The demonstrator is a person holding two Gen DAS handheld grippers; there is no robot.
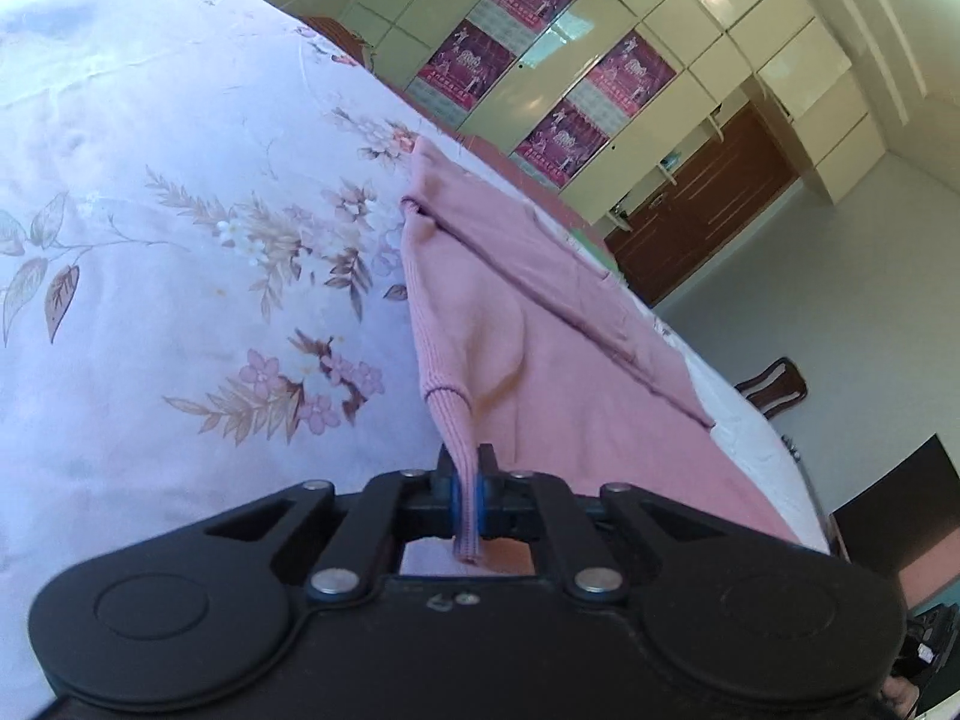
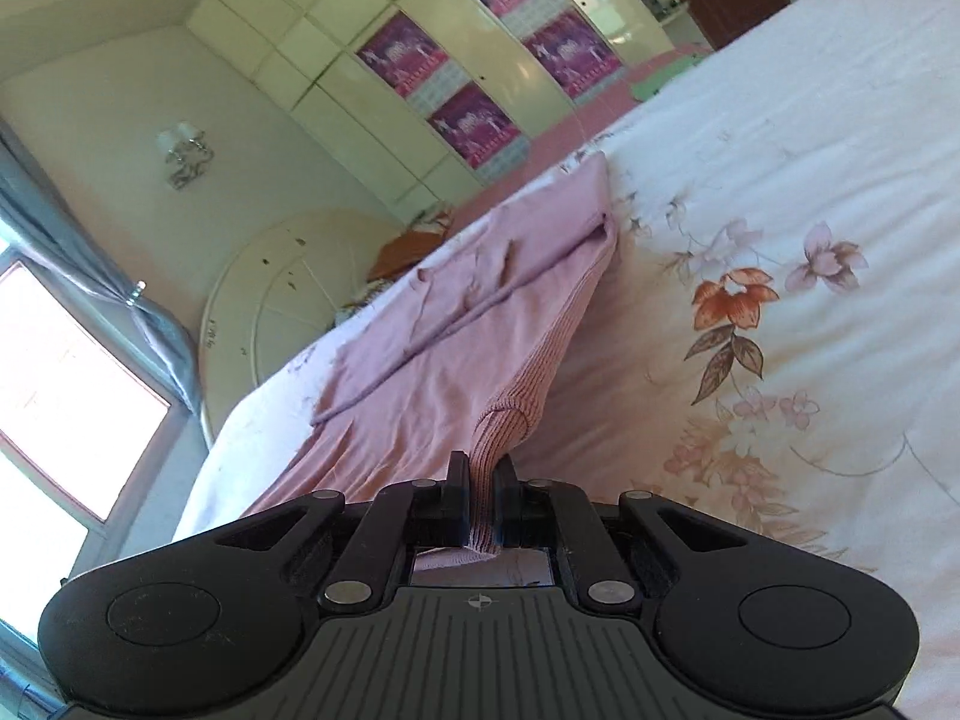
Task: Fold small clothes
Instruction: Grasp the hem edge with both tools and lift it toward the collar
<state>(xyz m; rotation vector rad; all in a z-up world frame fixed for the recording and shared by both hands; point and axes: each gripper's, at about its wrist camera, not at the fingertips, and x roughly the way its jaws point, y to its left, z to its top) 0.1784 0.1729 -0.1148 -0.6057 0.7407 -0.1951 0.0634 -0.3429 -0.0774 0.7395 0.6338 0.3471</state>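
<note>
A pink knit garment (image 1: 540,312) lies on a floral bedsheet (image 1: 180,240), with a seam line running along it. My left gripper (image 1: 467,468) is shut on the garment's ribbed hem and lifts that corner off the bed. In the right wrist view the same pink garment (image 2: 456,348) stretches away with a folded layer on top. My right gripper (image 2: 482,474) is shut on another ribbed hem corner, raised above the floral bedsheet (image 2: 780,300).
A cream wardrobe (image 1: 690,48) with pink posters stands beyond the bed and also shows in the right wrist view (image 2: 372,60). A brown door (image 1: 708,204), a dark chair back (image 1: 774,387) and a window (image 2: 54,396) border the bed.
</note>
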